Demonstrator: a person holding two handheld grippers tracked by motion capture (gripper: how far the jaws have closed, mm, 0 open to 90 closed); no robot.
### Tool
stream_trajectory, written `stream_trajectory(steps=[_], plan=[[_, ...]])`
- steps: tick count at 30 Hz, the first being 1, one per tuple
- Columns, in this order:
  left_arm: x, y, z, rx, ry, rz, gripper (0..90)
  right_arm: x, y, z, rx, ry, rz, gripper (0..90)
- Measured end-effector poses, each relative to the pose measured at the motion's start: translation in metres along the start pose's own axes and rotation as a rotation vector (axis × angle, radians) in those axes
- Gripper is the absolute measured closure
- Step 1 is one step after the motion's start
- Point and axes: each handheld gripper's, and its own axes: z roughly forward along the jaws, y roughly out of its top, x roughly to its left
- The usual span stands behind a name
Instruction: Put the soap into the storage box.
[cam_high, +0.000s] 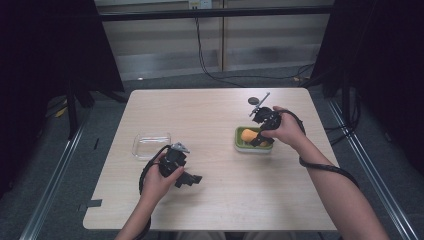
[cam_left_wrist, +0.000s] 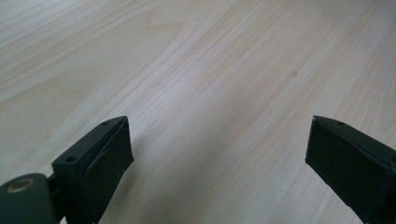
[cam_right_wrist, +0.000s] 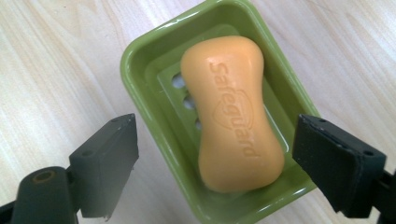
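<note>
An orange soap bar (cam_right_wrist: 233, 112) with embossed lettering lies in a green soap dish (cam_right_wrist: 140, 60) on the right half of the table. My right gripper (cam_right_wrist: 215, 135) hangs just over it, open, one jaw on each side of the dish and neither touching the soap. From above, the soap bar (cam_high: 248, 135) and dish (cam_high: 239, 145) sit under my right gripper (cam_high: 260, 137). My left gripper (cam_high: 192, 179) rests near the front left, and in its own view the left gripper (cam_left_wrist: 219, 135) is open over bare wood with nothing between the jaws.
A clear shallow plastic tray (cam_high: 151, 144) sits on the pale wooden table (cam_high: 210, 110), just beyond my left hand. Black cables trail from both grippers. Dark curtains and metal floor rails flank the table.
</note>
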Motion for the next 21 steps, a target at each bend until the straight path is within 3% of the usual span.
stream_trajectory(steps=[1, 2, 3, 5, 21], plan=[[0.000, 0.001, 0.000, -0.001, -0.002, 0.004, 7.0, 0.000, 0.000, -0.001, -0.001, -0.002, -0.006, 14.7], [-0.003, 0.001, 0.002, -0.036, 0.001, -0.041, 7.0, 0.002, -0.001, -0.002, -0.002, 0.003, 0.004, 14.7], [-0.004, 0.001, 0.003, -0.038, -0.002, -0.046, 7.0, 0.003, -0.002, -0.004, -0.004, 0.002, 0.004, 14.5], [0.000, 0.001, 0.001, 0.003, -0.005, 0.006, 7.0, 0.005, -0.004, -0.007, -0.006, 0.006, 0.013, 14.4], [-0.001, 0.003, 0.001, 0.002, -0.008, 0.009, 7.1, 0.013, -0.023, -0.015, -0.031, 0.023, 0.017, 13.2]])
